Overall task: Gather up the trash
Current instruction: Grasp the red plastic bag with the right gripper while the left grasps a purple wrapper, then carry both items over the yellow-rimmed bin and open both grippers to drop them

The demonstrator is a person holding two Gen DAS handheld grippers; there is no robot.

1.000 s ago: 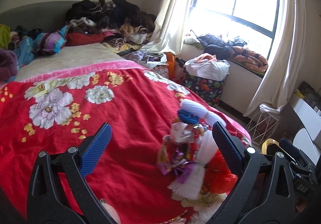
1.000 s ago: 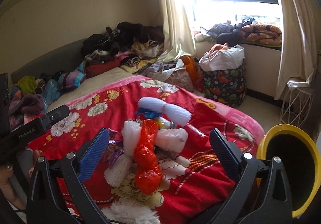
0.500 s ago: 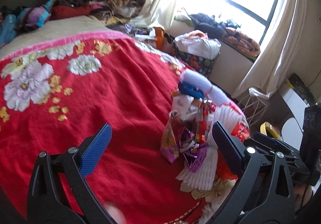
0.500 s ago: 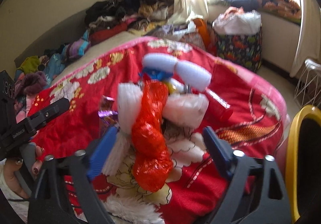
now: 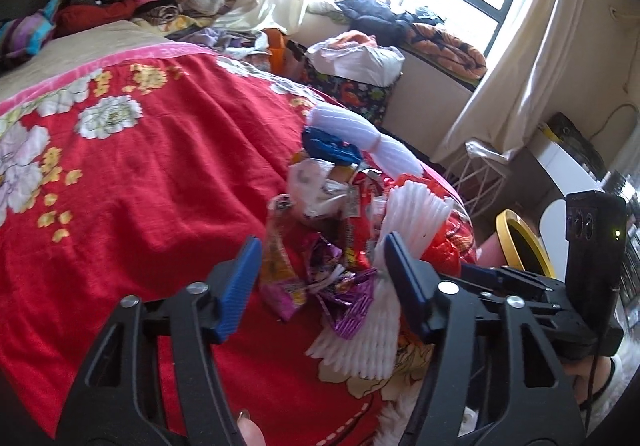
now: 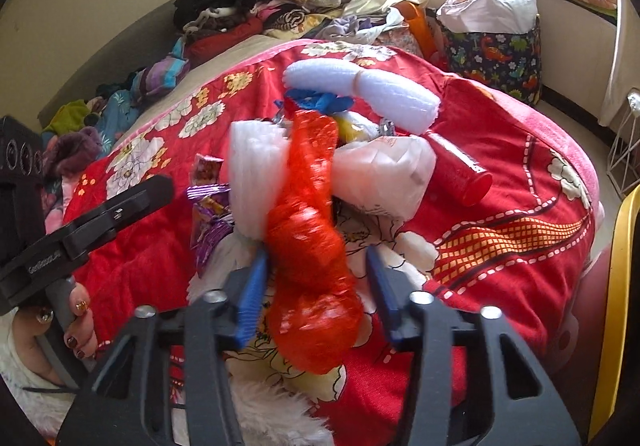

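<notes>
Grasp step judged underway; right hand-held gripper [image 6: 316, 286] jaws just closing around red bag [image 6: 312, 246], left hand-held gripper [image 5: 320, 278] jaws closing around wrappers [image 5: 320, 278], neither clamped; lift to yellow bin [image 5: 524, 246] needed next.

The right gripper [image 6: 316, 286] has just been closing around a crumpled red plastic bag [image 6: 308, 246] on the red blanket [image 6: 520, 206]. Behind the bag lie white foam pieces [image 6: 360, 86] and a red cup [image 6: 460, 174]; the left gripper [image 6: 100, 218] is to its left.

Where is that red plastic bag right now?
In the right wrist view the red plastic bag lies on the red blanket, between the right gripper's blue pads, beside white foam netting.
</notes>
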